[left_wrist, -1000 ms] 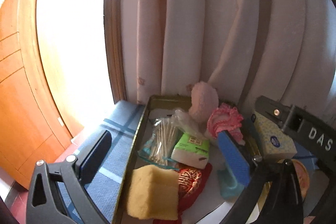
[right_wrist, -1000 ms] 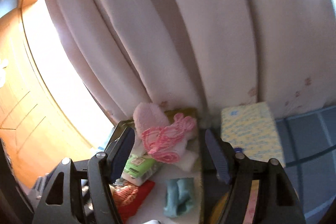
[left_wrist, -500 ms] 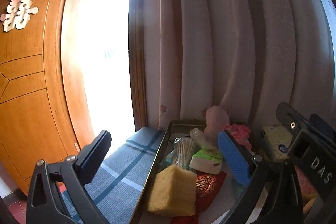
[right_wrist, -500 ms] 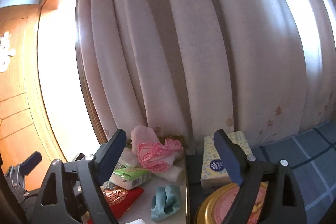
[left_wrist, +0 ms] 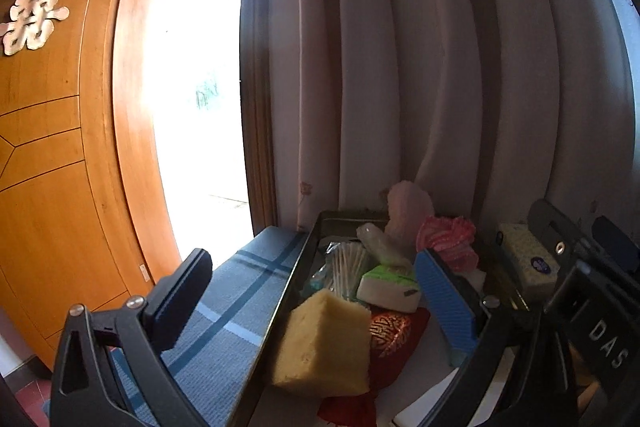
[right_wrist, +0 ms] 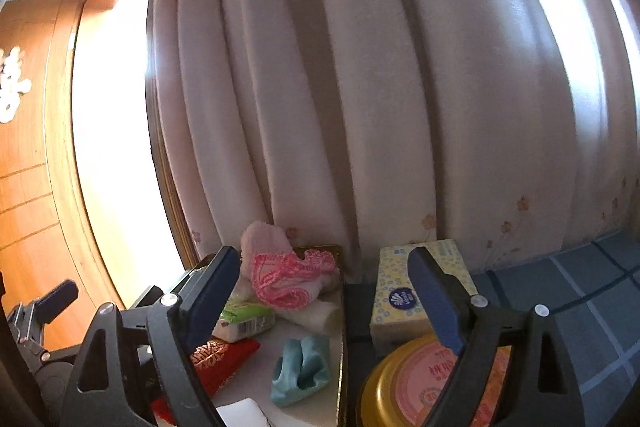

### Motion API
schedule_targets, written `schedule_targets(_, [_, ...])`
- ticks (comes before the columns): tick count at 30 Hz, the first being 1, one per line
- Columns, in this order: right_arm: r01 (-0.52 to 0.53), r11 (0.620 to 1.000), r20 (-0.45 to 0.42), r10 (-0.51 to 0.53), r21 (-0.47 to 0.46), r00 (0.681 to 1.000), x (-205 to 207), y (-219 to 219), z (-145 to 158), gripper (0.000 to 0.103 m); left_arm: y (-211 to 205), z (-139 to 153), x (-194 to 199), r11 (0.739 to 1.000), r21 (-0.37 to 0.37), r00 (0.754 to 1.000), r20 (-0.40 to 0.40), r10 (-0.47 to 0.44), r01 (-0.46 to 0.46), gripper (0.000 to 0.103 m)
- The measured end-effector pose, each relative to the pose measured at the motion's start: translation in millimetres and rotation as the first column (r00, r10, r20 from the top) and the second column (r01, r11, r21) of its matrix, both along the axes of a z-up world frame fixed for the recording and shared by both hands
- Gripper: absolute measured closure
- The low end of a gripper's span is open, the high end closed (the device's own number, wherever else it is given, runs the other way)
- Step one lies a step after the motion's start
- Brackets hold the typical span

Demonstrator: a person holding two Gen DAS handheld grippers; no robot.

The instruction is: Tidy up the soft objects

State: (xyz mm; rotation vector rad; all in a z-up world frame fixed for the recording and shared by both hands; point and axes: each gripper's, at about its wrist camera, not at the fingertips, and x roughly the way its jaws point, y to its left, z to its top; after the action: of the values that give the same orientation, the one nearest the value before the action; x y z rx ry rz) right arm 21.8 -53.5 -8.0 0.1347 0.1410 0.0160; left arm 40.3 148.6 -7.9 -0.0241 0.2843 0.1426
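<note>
Both cameras have tilted up and drawn back since a second ago, so far more curtain [right_wrist: 360,87] and the wooden door [left_wrist: 52,147] now fill the views, and the tray [left_wrist: 298,267] sits low in frame.

Both sets of tongs are spread wide with nothing between them: the left gripper [left_wrist: 316,291] hangs over the tray's near left rim, the right gripper [right_wrist: 324,291] over its right edge.

Judged from here, a blind descent could clip the tray's rim or shove the crowded pile, and the round tin [right_wrist: 420,383] just right of the tray could catch a finger.

Inside the tray, largest first: yellow sponge [left_wrist: 324,339] at the near left, red pouch [left_wrist: 390,335] beside it, pink fluffy cloth [right_wrist: 264,243] at the far end, pink-trimmed cloth [right_wrist: 288,279] before that, green tissue pack [left_wrist: 390,287] mid-tray, teal soft piece [right_wrist: 302,367] near the right edge.
</note>
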Motion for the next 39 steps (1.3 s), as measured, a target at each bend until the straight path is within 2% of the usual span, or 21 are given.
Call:
schedule_targets(8, [0.035,0.998,0.064,-0.039,0.060,0.997,-21,-14,1,0.015,-3,1,-13,1.000,0.001,1.000,0.013,-0.006,0.006,0.001])
schedule_targets(12, [0.042,0.999,0.116,-0.044,0.016,0.992,-34,-6,4,0.015,-5,2,-20,1.000,0.004,1.000,0.026,0.000,0.000,0.001])
schedule_targets(16, [0.064,0.997,0.185,-0.054,-0.044,0.981,-53,6,6,0.010,-4,3,-26,1.000,-0.001,0.999,0.033,0.010,-0.010,0.001])
schedule_targets(23, [0.100,0.992,0.276,-0.076,-0.072,0.958,-75,10,8,0.005,0,4,-36,1.000,-0.021,0.999,0.039,0.017,-0.016,0.001])
schedule_targets(25, [0.105,0.992,0.291,-0.079,-0.074,0.953,-78,10,8,0.005,2,6,-40,1.000,-0.017,0.998,0.066,0.004,-0.003,0.001])
schedule_targets(29, [0.107,0.991,0.309,-0.078,-0.080,0.948,-81,11,9,0.004,0,8,-41,0.998,0.052,0.994,0.105,0.017,-0.022,0.001])
schedule_targets(39, [0.120,0.989,0.309,-0.088,-0.087,0.947,-81,14,9,0.001,0,10,-43,0.999,0.048,0.994,0.112,-0.001,-0.004,0.001])
